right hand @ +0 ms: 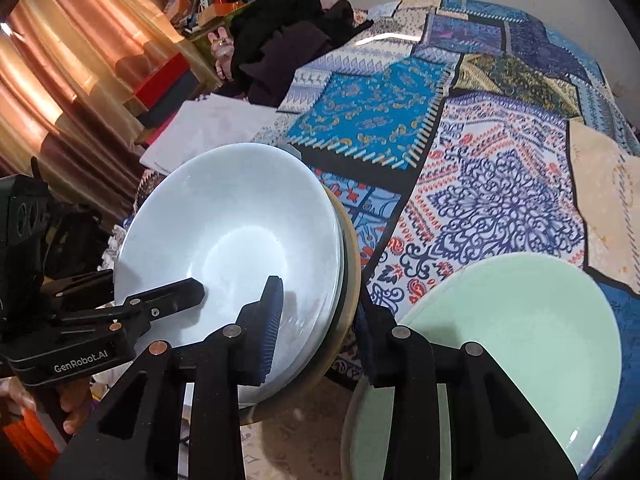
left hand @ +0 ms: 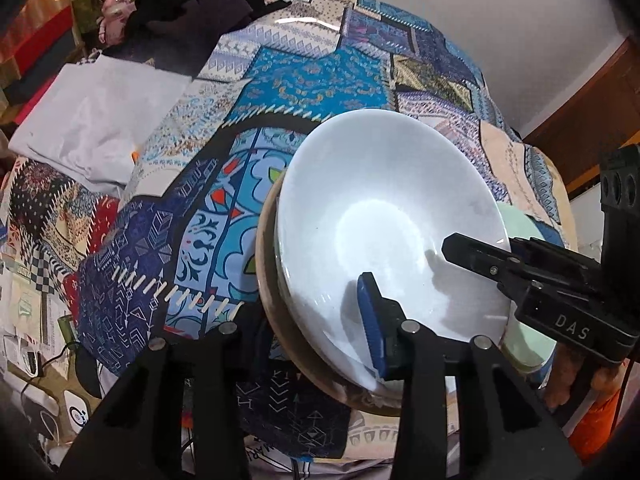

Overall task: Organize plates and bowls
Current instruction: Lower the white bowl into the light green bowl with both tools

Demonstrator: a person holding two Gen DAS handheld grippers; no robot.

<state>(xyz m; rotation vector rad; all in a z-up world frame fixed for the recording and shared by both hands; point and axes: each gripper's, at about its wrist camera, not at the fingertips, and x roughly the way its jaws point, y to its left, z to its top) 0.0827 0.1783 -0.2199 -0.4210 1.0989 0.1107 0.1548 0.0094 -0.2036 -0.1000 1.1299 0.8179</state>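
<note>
White bowl [right hand: 240, 240] atop stack on bed [right hand: 500, 184], near rim between right gripper [right hand: 320, 328] jaws, apart, not yet clamped. Left gripper [right hand: 192, 292] over bowl from 9 o'clock, closure unclear. Green plate [right hand: 520, 340] at 4 o'clock.

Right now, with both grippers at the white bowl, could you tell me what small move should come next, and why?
Probably close the right gripper on the rims. Its fingers straddle the edge of the white bowl and the brown plate beneath, jaws apart, nothing gripped. The left gripper straddles the opposite edge. The green plate waits alongside.
</note>
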